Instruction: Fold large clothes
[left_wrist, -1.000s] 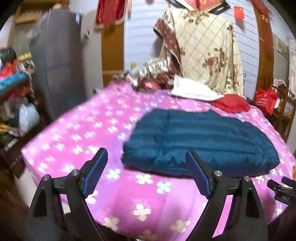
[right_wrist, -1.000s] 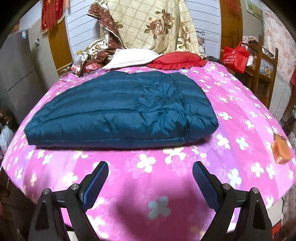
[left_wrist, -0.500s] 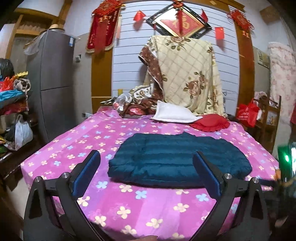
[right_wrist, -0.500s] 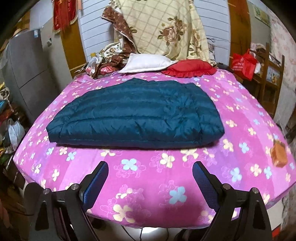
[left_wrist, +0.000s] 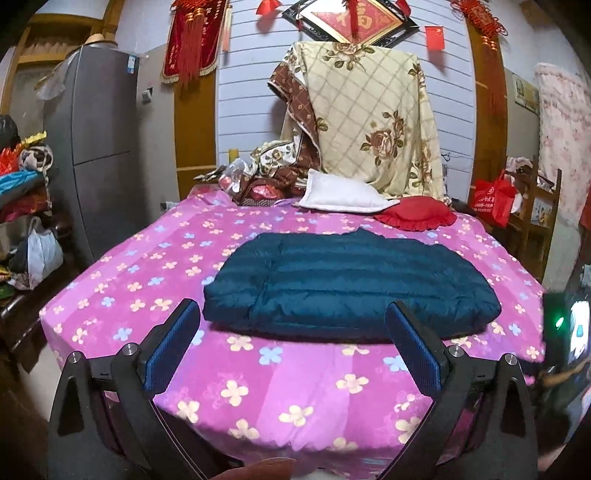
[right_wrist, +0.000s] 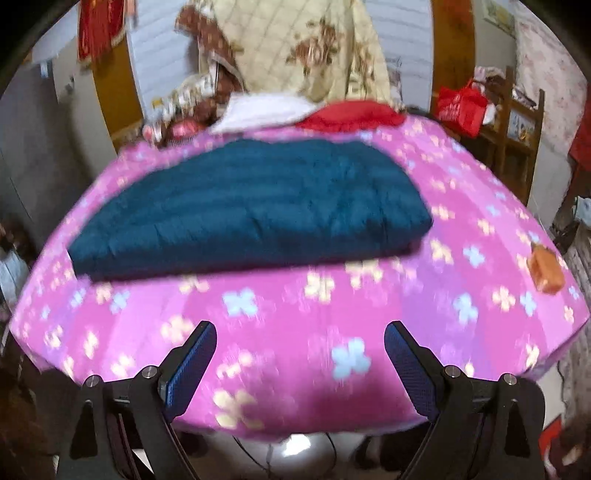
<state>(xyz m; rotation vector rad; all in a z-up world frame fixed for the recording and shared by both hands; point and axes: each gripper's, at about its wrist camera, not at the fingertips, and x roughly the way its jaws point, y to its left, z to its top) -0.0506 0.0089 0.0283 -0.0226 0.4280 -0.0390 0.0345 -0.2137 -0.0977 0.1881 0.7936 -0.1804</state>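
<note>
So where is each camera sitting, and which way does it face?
Left wrist: on the left tongs, off the bed's near edge, facing the folded dark-teal quilted jacket; both open fingers show.
Right wrist: on the right tongs, further right, blurred, same heading; open fingers show.
Shared: jacket, pink flowered bedspread, red frilled cushion.

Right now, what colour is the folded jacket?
Dark teal blue, quilted jacket; clearest in left wrist view.

A lived-in bedroom at home, as I see it.
I see a bed (left_wrist: 280, 373) in pink flowered sheets, pillows (left_wrist: 343, 194) at its head, a fridge (left_wrist: 99, 147) alongside, red festive hangings (left_wrist: 190, 40) on the wall, and clothes heaped on shelves (left_wrist: 22, 192).
</note>
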